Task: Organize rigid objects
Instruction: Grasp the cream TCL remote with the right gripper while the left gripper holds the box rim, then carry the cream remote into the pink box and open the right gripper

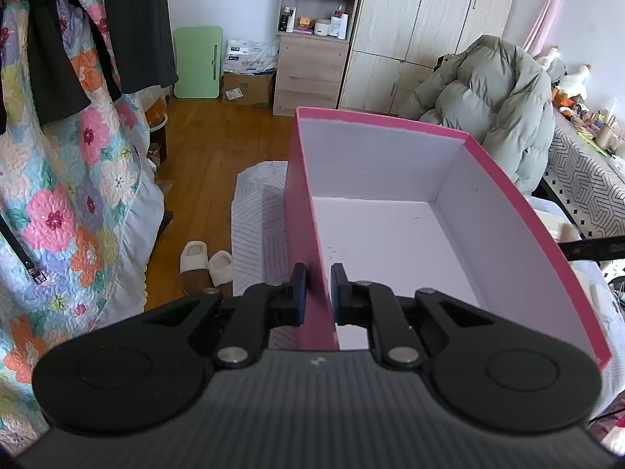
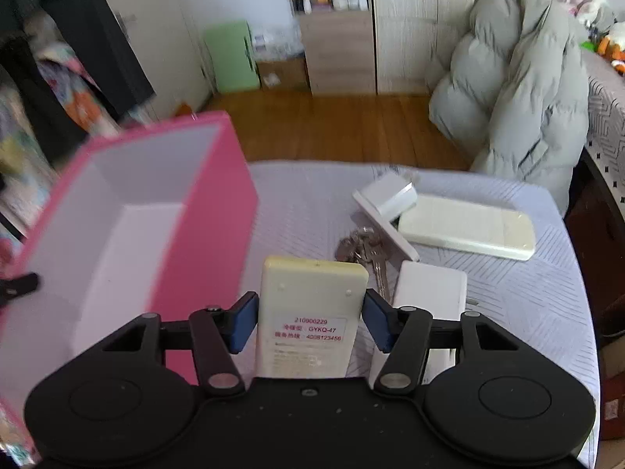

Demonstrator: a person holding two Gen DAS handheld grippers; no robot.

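You are in a bedroom with a wooden floor, a wardrobe and a grey-green puffer jacket (image 2: 515,78) on a chair, and the things lie on a surface with a pale striped cover (image 2: 508,285); whether it is a desk or a bed I cannot tell. Your left hand-held gripper (image 1: 318,293) is nearly pressed together, pinching the side wall of the pink box (image 1: 390,211) close to its near corner, one pad outside and one inside. The box looks empty, light and made of thin cardboard, so I think the wall can bend if you tilt it much; keep it steady. Your right hand-held gripper (image 2: 310,314) has its blue pads on the two long sides of the cream remote control (image 2: 312,312), which lies with its label up, just beside the box. The pads look touching or nearly so; I cannot tell if the grip is firm. The remote is stiff, smooth plastic, probably light and a little slippery, so the narrow sides near the middle seem the best place. Behind it lie a bunch of keys (image 2: 363,246), a white adapter (image 2: 429,289), a flat cream device (image 2: 468,230) and a tilted white piece (image 2: 386,203).
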